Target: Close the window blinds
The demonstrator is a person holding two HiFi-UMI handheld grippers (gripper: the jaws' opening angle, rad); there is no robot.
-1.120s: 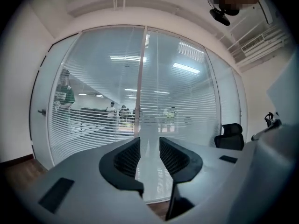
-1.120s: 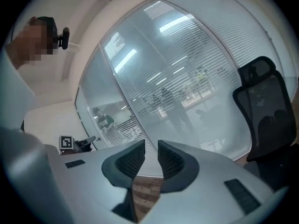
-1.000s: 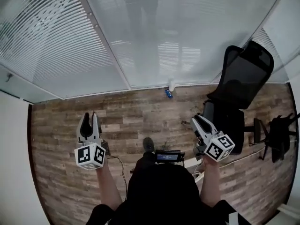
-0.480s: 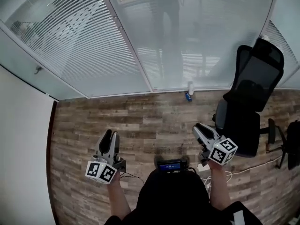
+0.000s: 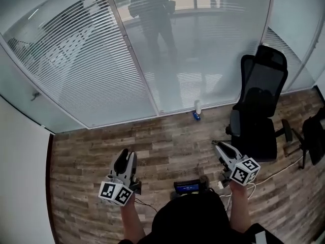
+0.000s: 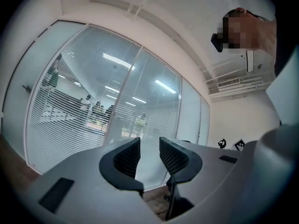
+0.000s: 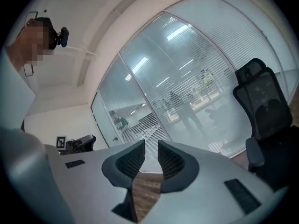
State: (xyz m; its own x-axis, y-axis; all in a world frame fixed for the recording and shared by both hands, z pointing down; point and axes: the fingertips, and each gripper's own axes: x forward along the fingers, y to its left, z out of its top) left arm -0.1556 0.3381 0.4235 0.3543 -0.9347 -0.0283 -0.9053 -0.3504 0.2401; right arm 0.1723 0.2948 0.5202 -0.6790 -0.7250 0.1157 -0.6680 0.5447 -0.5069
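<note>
Slatted blinds (image 5: 76, 65) hang behind the glass wall, with slats apart on the left pane and a paler pane (image 5: 213, 44) to its right. They show as blinds (image 6: 70, 120) in the left gripper view and blinds (image 7: 187, 78) in the right gripper view. My left gripper (image 5: 126, 153) is held low over the wooden floor, well short of the glass, jaws a narrow gap apart and empty (image 6: 149, 146). My right gripper (image 5: 220, 145) hovers beside the chair, likewise narrowly parted and empty (image 7: 151, 148). No cord or wand is visible.
A black office chair (image 5: 259, 111) stands right of centre near the glass. A white bottle (image 5: 197, 106) and a small blue item (image 5: 195, 116) lie at the glass base. A second dark chair (image 5: 315, 136) is at the right edge. A white wall (image 5: 20, 187) bounds the left. People stand beyond the glass (image 5: 152, 19).
The view has swung up and left, so more of the blinds shows. Both grippers sit lower in the frame, the left one further right. Their jaws look unchanged.
</note>
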